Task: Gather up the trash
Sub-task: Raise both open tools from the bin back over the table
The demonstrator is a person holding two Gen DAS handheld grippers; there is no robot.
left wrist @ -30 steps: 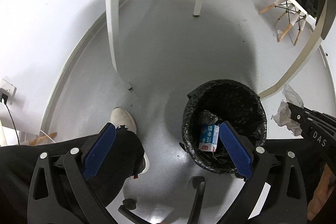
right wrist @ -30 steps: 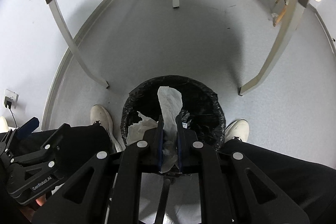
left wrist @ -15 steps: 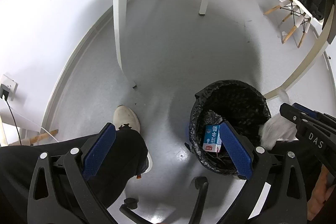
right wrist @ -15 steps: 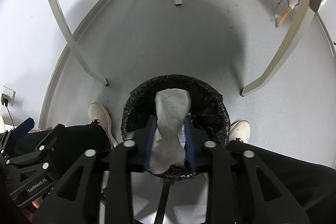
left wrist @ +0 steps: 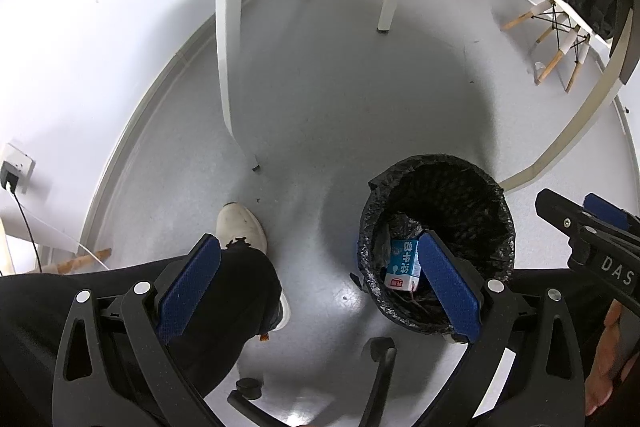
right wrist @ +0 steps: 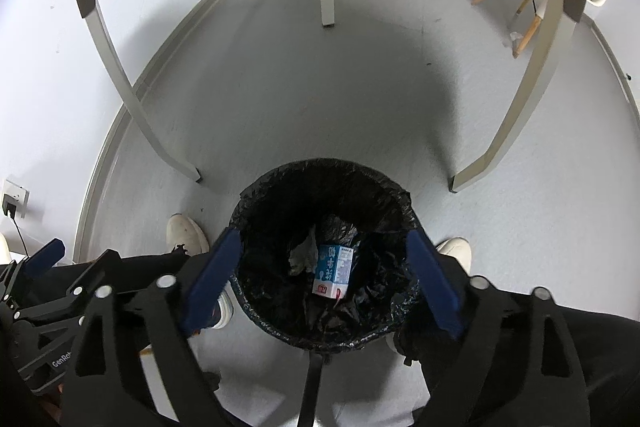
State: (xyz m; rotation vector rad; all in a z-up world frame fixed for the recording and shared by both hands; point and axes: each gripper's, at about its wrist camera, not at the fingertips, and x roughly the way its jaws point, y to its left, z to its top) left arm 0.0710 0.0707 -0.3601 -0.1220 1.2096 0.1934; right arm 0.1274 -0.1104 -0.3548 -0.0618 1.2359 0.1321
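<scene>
Two claws hang spread and empty: the right claw [right wrist: 322,281], whose jaws have just been opening, sits over the bin [right wrist: 320,183] at lower centre. Tissue [right wrist: 302,253] lies inside beside the carton [right wrist: 334,271]. Best lift straight up, clear of the liner.

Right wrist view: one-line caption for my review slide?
Right claw open above the black-lined bin, jaws just opened, nothing between them; crumpled tissue and milk carton lie inside.
</scene>
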